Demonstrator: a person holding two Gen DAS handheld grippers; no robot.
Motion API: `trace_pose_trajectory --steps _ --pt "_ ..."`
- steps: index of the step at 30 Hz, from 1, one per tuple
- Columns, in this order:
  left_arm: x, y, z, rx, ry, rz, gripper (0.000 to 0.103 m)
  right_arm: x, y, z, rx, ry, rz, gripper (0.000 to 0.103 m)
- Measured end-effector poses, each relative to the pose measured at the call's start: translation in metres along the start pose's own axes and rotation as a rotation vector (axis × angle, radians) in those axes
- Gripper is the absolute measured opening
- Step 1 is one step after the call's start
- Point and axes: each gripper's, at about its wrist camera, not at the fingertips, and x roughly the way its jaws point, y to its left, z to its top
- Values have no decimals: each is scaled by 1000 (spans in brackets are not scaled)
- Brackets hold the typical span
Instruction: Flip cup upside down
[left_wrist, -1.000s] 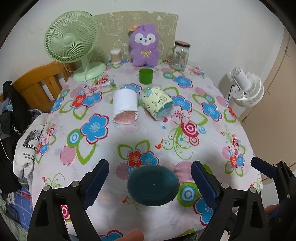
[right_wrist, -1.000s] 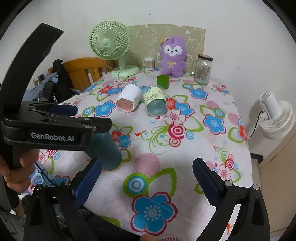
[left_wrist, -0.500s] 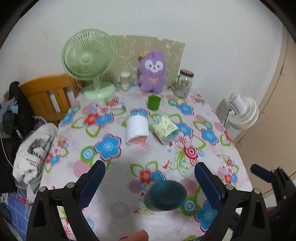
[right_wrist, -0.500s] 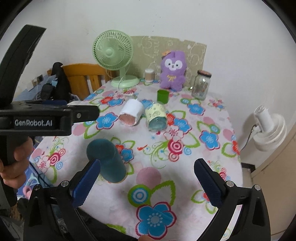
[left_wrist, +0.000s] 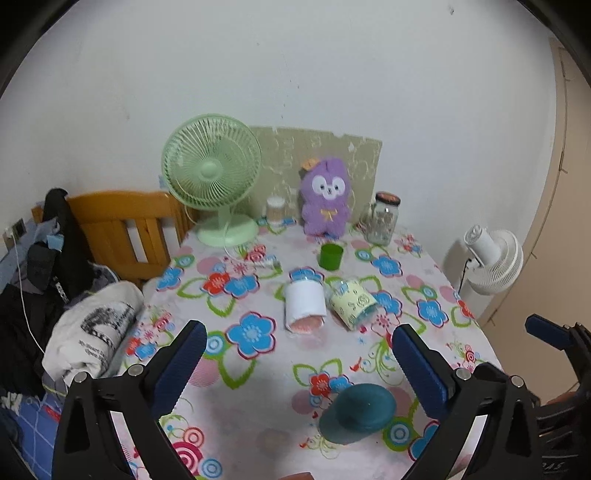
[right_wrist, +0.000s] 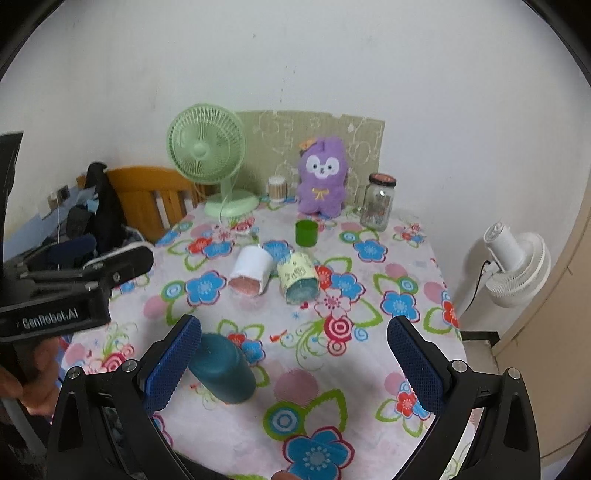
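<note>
A dark teal cup (left_wrist: 356, 411) stands upside down on the flowered tablecloth near the front edge; it also shows in the right wrist view (right_wrist: 223, 369). My left gripper (left_wrist: 299, 369) is open and empty, raised above and behind the cup. My right gripper (right_wrist: 293, 365) is open and empty, to the right of the cup. A white cup (left_wrist: 304, 304) and a pale yellow cup (left_wrist: 352, 302) lie on their sides mid-table. A small green cup (left_wrist: 331, 256) stands upright behind them.
A green desk fan (left_wrist: 218, 184), a purple plush toy (left_wrist: 325, 197), a glass jar (left_wrist: 384, 223) and a small swab pot (left_wrist: 276, 212) line the back of the table. A wooden chair (left_wrist: 125, 225) with clothes stands left. A white fan (left_wrist: 493, 258) stands right.
Both grippers have pulled up and back from the table. The teal cup stays standing upside down, now lower in both views and clear of the left gripper's fingers.
</note>
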Motion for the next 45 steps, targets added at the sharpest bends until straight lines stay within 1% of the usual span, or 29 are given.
trace_pose_trajectory --steps 4,10,16,21,24,28,33,45 --pt "-11 2 -1 3 -38 12 103 -12 8 4 0 -42 -14 102" --pt "-23 7 -3 -3 -70 -3 103 -30 19 7 -1 -101 -39 102" --pt "-42 6 -3 3 -143 -2 103 -48 29 9 -1 -163 -74 103" --pt "-55 8 -2 13 -192 18 103 -58 34 10 12 -206 -87 103" --pt "-56 10 0 15 -194 14 103 -58 32 11 20 -210 -90 103" --pt "-55 14 2 5 -199 24 103 -57 30 13 23 -213 -110 103" --pt "-53 12 1 16 -207 40 103 -56 26 14 32 -215 -118 103" --pt "-48 8 0 38 -197 32 103 -53 22 14 41 -213 -128 103"
